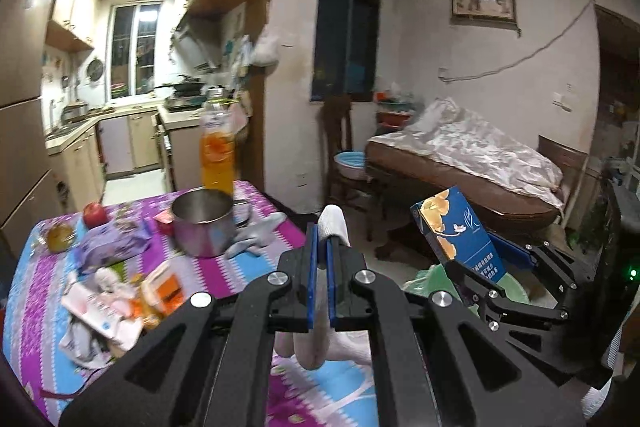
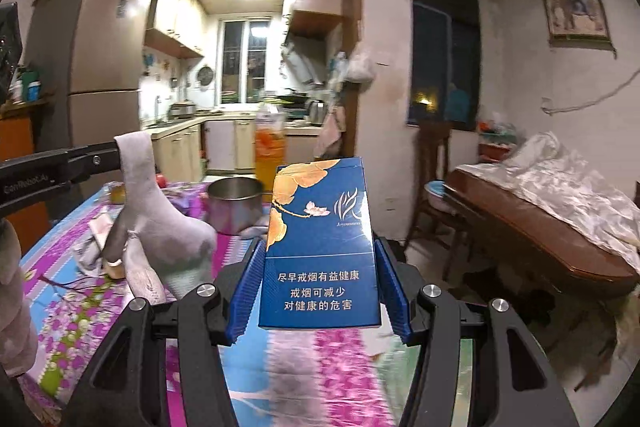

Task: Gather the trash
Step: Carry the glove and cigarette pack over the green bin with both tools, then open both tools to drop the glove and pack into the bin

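My left gripper (image 1: 322, 241) is shut on a white sock (image 1: 333, 221), which sticks up past the blue pads and hangs below them. From the right wrist view the same sock (image 2: 160, 227) dangles from the left gripper (image 2: 118, 151) above the table. My right gripper (image 2: 320, 251) is shut on an upright blue cigarette box (image 2: 320, 227) with orange flowers, its pads pressing on both narrow sides. From the left wrist view the box (image 1: 456, 231) and right gripper (image 1: 486, 259) hover right of the table over something green (image 1: 428, 277).
The table has a floral cloth (image 1: 256, 267). On it are a steel pot (image 1: 204, 223), an orange drink bottle (image 1: 217, 155), an apple (image 1: 95, 214), a purple pack (image 1: 112, 247), crumpled wrappers (image 1: 108, 307) and a grey sock (image 1: 256, 235). A bed (image 1: 480, 163) stands to the right.
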Available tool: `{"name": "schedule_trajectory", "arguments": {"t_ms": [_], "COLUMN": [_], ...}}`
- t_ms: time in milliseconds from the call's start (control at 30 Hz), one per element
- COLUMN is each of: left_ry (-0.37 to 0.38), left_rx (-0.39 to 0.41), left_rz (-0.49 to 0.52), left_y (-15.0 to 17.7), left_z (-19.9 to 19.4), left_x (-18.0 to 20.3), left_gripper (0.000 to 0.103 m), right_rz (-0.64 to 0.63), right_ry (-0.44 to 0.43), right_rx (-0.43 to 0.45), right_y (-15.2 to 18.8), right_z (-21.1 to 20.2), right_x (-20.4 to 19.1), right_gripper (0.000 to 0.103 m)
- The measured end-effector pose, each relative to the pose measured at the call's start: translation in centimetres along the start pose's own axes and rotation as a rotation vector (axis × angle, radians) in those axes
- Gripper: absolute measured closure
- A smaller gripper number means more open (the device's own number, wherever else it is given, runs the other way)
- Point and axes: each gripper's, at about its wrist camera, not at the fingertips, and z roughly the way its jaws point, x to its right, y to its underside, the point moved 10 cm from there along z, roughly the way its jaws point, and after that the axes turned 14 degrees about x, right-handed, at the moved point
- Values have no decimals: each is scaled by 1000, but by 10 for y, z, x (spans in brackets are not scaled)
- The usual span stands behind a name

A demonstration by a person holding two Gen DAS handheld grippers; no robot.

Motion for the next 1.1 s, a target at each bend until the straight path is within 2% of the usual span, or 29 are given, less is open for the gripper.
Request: {"name": "schedule_trajectory", "arguments": {"t_ms": [167, 400, 600, 833, 967, 1100], "left_ry": [65, 174, 256, 317, 332, 326], "left_rx": [-10, -34, -64, -146, -195, -238], "left_rz": [7, 19, 36, 73, 108, 125], "left_y": [-1, 1, 9, 41, 61, 78], "left_z": [22, 53, 79, 111, 125, 135], "left_x": [36, 96, 150, 204, 225, 233], "left_gripper": [101, 101, 101, 101, 101, 100], "right_rz": [15, 28, 62, 142, 186, 190], "right_ry": [82, 177, 237, 234, 222, 229], "right_rx": [-20, -72, -166, -342, -436, -483], "right_y": [4, 24, 53, 102, 130, 144], "right_z": [-6, -14, -15, -11, -3, 0], "right_x": [62, 127, 185, 240, 260, 265], "right_gripper": [47, 47, 47, 47, 47, 47]}}
